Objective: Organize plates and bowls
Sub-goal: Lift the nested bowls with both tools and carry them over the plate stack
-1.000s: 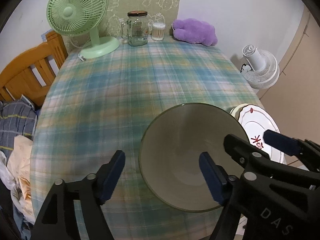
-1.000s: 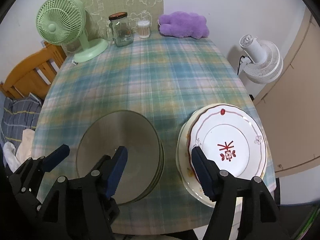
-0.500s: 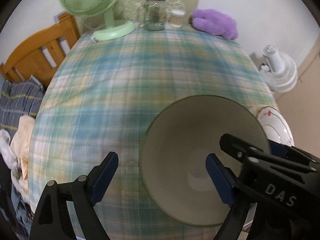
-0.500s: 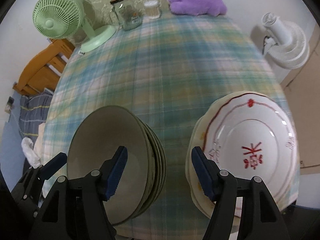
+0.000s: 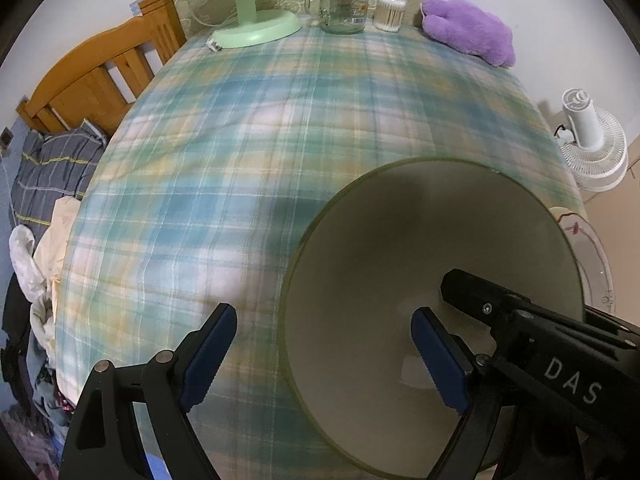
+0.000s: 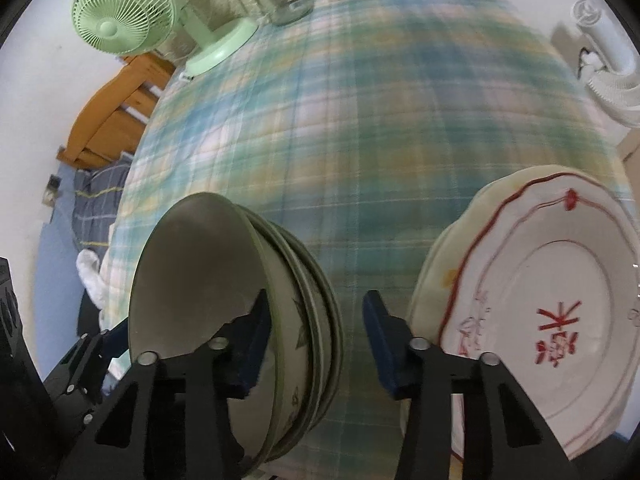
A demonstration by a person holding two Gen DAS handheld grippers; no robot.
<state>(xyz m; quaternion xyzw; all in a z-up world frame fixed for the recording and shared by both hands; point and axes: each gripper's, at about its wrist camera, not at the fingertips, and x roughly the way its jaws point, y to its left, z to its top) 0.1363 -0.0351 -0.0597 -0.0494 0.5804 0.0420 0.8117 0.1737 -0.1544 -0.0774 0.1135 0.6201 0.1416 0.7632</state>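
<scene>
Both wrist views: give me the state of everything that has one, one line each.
Bowls, nested in one stack, upright.
Plates, stacked, face up.
Left gripper, jaws open, straddling the stack's near rim.
Right gripper, jaws just closing, not yet gripping, bowl rims between them.
Glass jar, lid on.

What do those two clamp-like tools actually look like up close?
Both are matte black plastic frames with silver rivets. The left gripper and right gripper each have two fingers faced with dark blue ridged pads. White letters "DAS" mark the right one's side.
</scene>
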